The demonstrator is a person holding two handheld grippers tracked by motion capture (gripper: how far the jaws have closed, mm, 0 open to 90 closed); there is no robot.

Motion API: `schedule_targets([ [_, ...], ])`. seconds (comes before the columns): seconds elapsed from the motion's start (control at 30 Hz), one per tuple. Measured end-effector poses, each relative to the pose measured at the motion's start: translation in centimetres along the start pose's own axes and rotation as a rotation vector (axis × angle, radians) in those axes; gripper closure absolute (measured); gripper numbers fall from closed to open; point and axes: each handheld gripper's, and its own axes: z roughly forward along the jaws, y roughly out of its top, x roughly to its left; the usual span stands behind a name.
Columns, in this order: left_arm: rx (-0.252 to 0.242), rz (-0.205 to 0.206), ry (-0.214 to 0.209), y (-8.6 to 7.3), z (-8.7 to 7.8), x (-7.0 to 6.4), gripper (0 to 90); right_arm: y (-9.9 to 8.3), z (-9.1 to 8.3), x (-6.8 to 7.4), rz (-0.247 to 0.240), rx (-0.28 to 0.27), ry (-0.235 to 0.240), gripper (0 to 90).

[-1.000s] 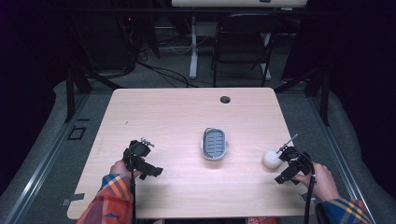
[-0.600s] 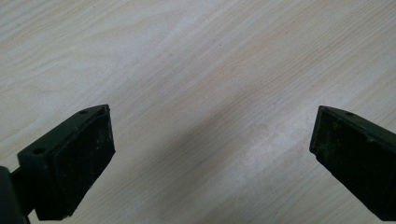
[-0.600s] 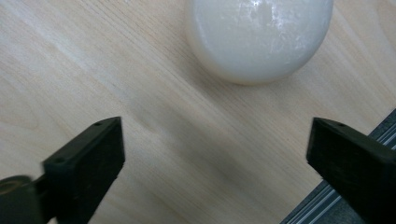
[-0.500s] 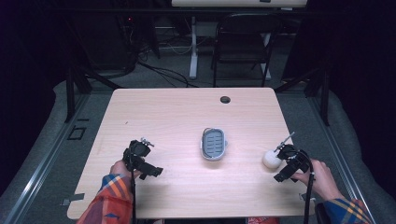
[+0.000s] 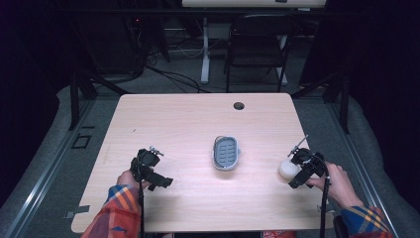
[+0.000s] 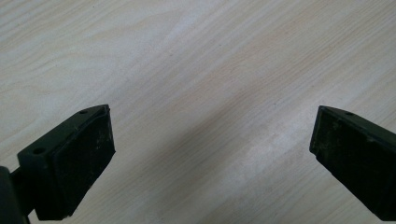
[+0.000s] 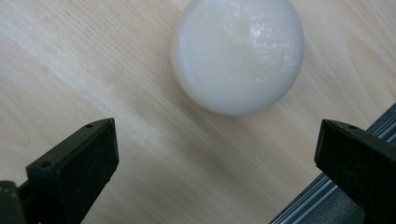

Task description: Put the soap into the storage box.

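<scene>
Pale wooden table (image 5: 198,124) bears a grey oval slotted tray (image 5: 227,152) at its middle and a glossy white ball (image 7: 237,53) near its right edge, none with readable writing. My right gripper (image 7: 217,163), jaws spread wide and empty, has edged closer to the ball. My left gripper (image 6: 212,154) hovers wide open over bare wood.

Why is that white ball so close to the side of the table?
The ball does sit near the table's right edge, just beyond the open right tongs. Being round, it might roll off. The tray lies flat mid-table; nothing looks spilled or broken.
</scene>
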Motion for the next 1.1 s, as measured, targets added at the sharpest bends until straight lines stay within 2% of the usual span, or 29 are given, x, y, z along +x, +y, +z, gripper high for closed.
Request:
schedule_targets([
  [0.1, 0.000, 0.000, 0.000, 0.0, 0.0, 0.0, 0.0, 0.5, 0.1, -0.2, 0.009, -0.008, 0.001, 0.0],
  [0.13, -0.001, -0.001, 0.000, 0.0, 0.0, 0.0, 0.0, 0.7, 0.3, -0.1, 0.018, -0.028, 0.006, 0.0],
  [0.17, 0.000, -0.001, 0.000, 0.0, 0.0, 0.0, 0.0, 1.2, -0.1, -0.5, -0.034, 0.041, -0.004, 0.0],
  [0.2, -0.001, -0.001, 0.000, 0.0, 0.0, 0.0, 0.0, 1.2, -0.1, -0.5, -0.034, 0.041, -0.004, 0.0],
  [0.23, -0.001, 0.000, 0.000, 0.0, 0.0, 0.0, 0.0, 1.1, 0.7, -0.1, 0.043, -0.056, 0.013, 0.0],
  [0.27, -0.001, -0.001, -0.001, 0.0, 0.0, 0.0, 0.0, 1.9, -0.4, -0.9, -0.083, 0.095, -0.011, 0.0],
  [0.3, 0.000, -0.001, 0.000, 0.0, 0.0, 0.0, 0.0, 1.3, 1.1, 0.0, 0.074, -0.102, 0.021, 0.0],
  [0.33, -0.001, 0.000, 0.000, 0.0, 0.0, 0.0, 0.0, 1.9, 0.1, -0.6, -0.022, 0.023, 0.002, 0.0],
  [0.4, -0.001, 0.000, 0.000, 0.0, 0.0, 0.0, 0.0, 2.1, 0.2, -0.6, -0.012, -0.004, -0.001, 0.0],
  [0.43, -0.001, 0.000, 0.000, 0.0, 0.0, 0.0, 0.0, 2.3, 0.1, -0.6, -0.016, 0.009, -0.001, 0.0],
  [0.5, 0.000, 0.001, 0.000, 0.0, 0.0, 0.0, 0.0, 2.6, 0.2, -0.7, -0.009, 0.001, 0.003, 0.0],
  [0.53, 0.000, 0.000, -0.001, 0.0, 0.0, 0.0, 0.0, 2.6, 0.4, -0.7, 0.004, -0.029, 0.011, 0.0],
  [0.57, 0.000, 0.000, -0.001, 0.0, 0.0, 0.0, 0.0, 2.6, 0.4, -0.7, 0.004, -0.029, 0.011, 0.0],
  [0.6, 0.000, 0.000, -0.001, 0.0, 0.0, 0.0, 0.0, 3.2, 0.0, -1.1, -0.046, 0.040, -0.002, 0.0],
  [0.63, 0.000, 0.000, -0.001, 0.0, 0.0, 0.0, 0.0, 3.2, 0.0, -1.1, -0.046, 0.040, -0.002, 0.0],
  [0.67, 0.000, 0.000, -0.001, 0.0, 0.0, 0.0, 0.0, 3.2, 0.5, -0.8, -0.001, -0.011, 0.011, 0.0],
  [0.73, 0.000, 0.000, -0.001, 0.0, 0.0, 0.0, 0.0, 3.5, 0.5, -0.9, -0.016, 0.008, 0.009, 0.0],
  [0.8, 0.000, 0.001, -0.001, 0.0, 0.0, 0.0, 0.0, 3.5, 0.6, -0.8, 0.001, -0.012, 0.011, 0.0],
  [0.83, 0.000, 0.001, -0.001, 0.0, 0.0, 0.0, 0.0, 3.7, 0.5, -1.0, -0.019, 0.010, 0.010, 0.0],
  [1.03, 0.000, 0.002, -0.002, 0.0, 0.0, 0.0, 0.0, 4.2, 0.9, -1.1, -0.019, 0.022, 0.013, 0.0],
  [1.1, -0.001, 0.001, -0.001, 0.0, 0.0, 0.0, 0.0, 4.4, 1.3, -1.0, 0.004, 0.010, 0.015, 0.0],
])
